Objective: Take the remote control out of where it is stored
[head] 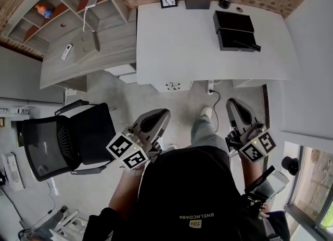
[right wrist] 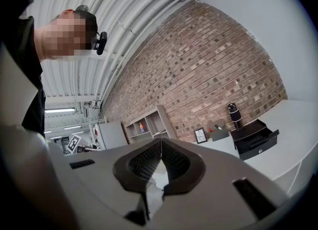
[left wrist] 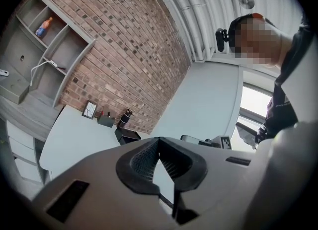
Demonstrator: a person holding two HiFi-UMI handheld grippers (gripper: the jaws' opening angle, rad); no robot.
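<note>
Against a brick wall stand a white desk and, to its left, a grey shelf unit; the remote, a slim white bar, lies flat on the unit's ledge at far left. A cubby holds an orange bottle, and the desk's black holder holds pens beside a black drawer box. The left gripper and right gripper hang near the person, jaws closed on nothing.

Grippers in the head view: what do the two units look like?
The left gripper and right gripper match: light grey moulded shells, each with a black ribbed pad lining that tapers to a point. Behind each sits a white cube with black square markers. The person holding them wears a black top and grey trousers.
</note>
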